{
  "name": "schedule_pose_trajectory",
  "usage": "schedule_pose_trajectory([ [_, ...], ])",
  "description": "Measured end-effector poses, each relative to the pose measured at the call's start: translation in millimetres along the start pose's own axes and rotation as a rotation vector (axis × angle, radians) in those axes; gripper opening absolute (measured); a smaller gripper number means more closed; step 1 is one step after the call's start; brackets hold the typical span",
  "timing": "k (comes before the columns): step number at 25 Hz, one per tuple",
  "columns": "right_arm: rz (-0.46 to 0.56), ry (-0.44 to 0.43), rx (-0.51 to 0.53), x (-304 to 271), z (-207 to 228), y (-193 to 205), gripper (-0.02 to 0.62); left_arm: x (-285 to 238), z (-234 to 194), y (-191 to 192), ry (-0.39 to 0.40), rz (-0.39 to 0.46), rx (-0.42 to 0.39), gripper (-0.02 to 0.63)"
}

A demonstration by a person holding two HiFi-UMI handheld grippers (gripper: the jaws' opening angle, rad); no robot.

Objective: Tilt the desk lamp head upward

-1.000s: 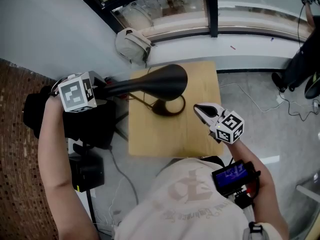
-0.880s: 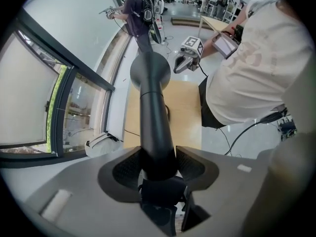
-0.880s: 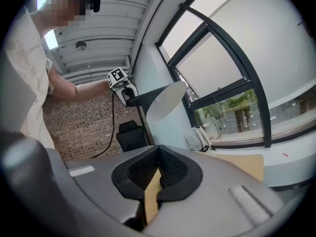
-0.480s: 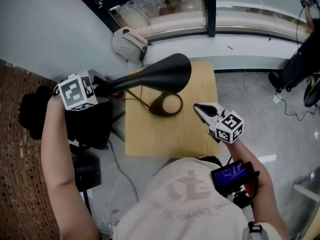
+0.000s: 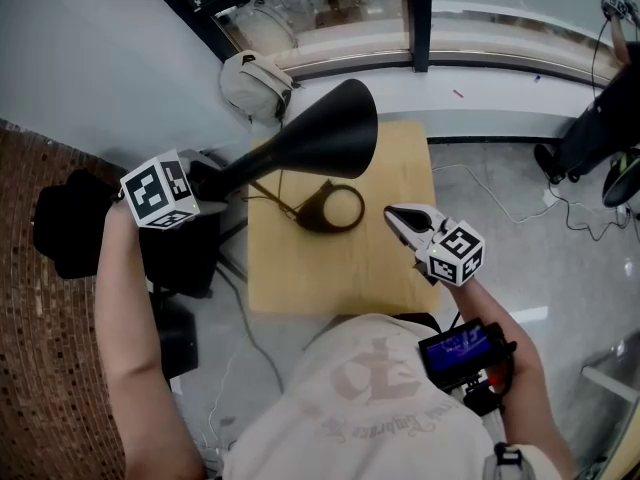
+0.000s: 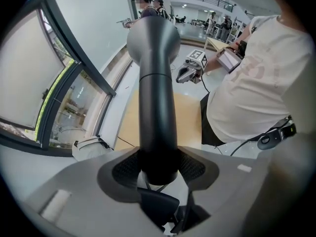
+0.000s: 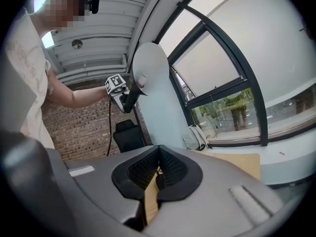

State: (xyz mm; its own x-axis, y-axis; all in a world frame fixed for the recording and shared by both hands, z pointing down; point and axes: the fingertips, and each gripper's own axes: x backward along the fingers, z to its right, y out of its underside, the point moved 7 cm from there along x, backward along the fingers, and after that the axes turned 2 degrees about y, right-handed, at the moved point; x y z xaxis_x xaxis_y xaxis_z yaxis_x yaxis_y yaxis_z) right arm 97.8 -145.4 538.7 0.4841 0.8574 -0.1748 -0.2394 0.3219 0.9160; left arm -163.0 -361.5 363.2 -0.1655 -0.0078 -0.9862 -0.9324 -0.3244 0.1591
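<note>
At far left, one black chair [image 5: 70, 223]. Next to it, one left gripper [image 5: 208, 180], clamped with both pads [image 6: 126, 171] on the narrow back end of the lamp head [image 5: 322, 136]. Squeezed from two sides, with the wide mouth at the far end from the jaws, raised above the table [image 5: 390, 263]. Only one such head, and under it one round base [image 5: 335, 208] resting on this one wooden table. Behind, below the window [image 5: 330, 3], one pale backpack [image 5: 255, 80]. Further right, one right gripper [image 5: 400, 220], jaws closed together with nothing between them, over the table's right part, apart from the lamp head. Two grippers in total.
</note>
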Motion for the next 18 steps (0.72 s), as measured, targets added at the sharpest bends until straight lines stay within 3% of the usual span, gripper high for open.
schedule_pose_trajectory([
  [18,-0.003,0.023,0.006,0.7,0.0,-3.8,0.014,-12.5,-4.1,1.2,0.025,0.086,0.021,0.221],
])
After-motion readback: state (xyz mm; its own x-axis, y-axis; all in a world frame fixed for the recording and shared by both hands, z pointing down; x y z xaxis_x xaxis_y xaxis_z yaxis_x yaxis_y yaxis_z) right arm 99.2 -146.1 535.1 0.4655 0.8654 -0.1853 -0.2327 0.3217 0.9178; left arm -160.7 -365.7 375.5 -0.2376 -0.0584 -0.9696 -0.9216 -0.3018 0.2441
